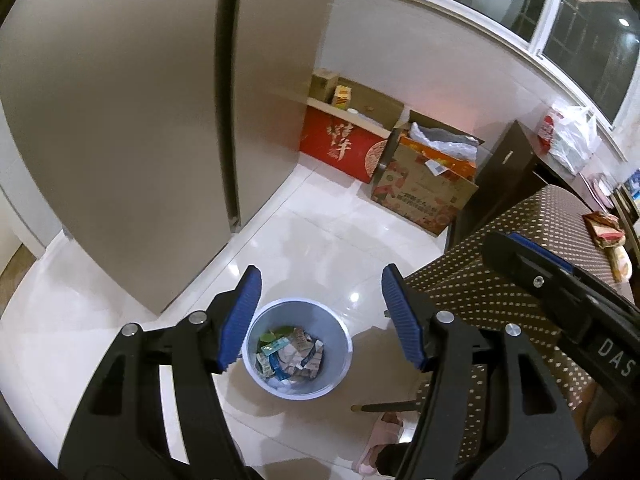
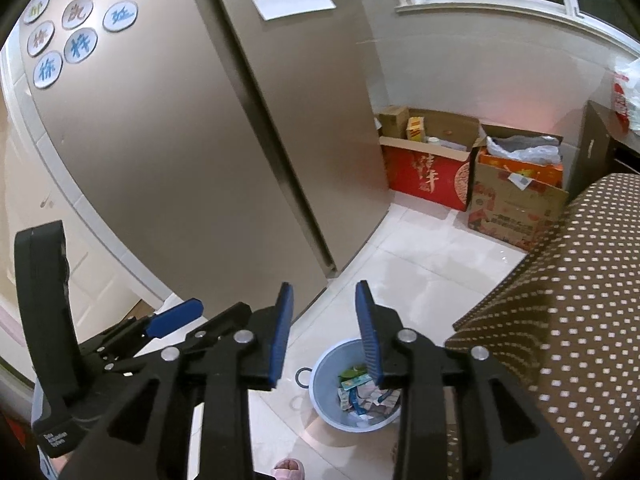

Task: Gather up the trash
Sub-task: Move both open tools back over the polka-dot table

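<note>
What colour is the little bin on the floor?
The bin is light blue, with wrappers inside. It shows best in the left wrist view.

Glossy white tiled floor (image 1: 332, 236) carries a trash-filled bin (image 1: 298, 356) and cardboard boxes (image 1: 424, 192).

A pale blue round bin (image 1: 299, 354) stands upright on the white tiled floor, holding a loose heap of wrappers and packets (image 1: 292, 356), seemingly with a green scrap among them.
</note>
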